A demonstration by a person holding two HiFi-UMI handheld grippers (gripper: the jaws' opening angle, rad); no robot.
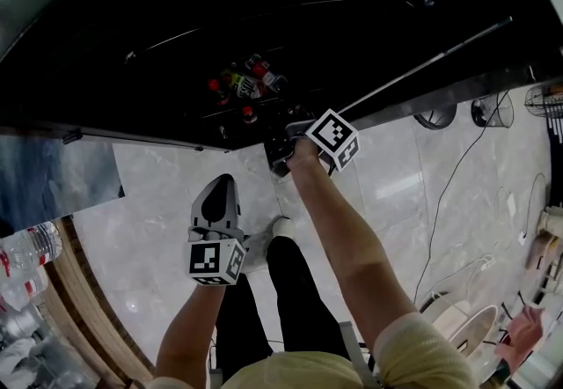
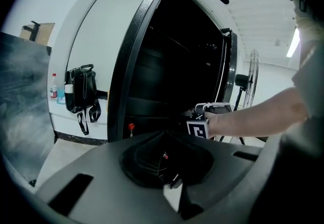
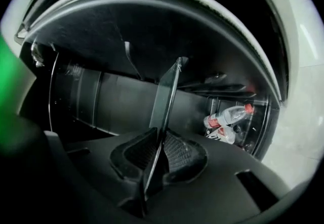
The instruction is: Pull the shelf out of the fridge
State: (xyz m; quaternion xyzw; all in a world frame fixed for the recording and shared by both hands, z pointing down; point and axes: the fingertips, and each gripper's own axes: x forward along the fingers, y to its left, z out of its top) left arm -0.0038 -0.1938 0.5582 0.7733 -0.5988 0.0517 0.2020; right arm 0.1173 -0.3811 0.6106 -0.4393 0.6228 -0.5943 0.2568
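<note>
The fridge stands open and dark inside. A thin glass shelf runs edge-on out of its interior, straight between the ribbed pads of my right gripper, which press on it from both sides. In the head view the right gripper reaches into the fridge's lower front, its marker cube just outside. My left gripper hangs over the floor short of the fridge, jaws shut and holding nothing. In its own view the left gripper points at the fridge and the right gripper's cube.
Bottles lie in a compartment at the fridge's lower right, also seen as bottles from above. A black bag hangs left of the fridge, and a fan stands right of it. A cable crosses the marble floor.
</note>
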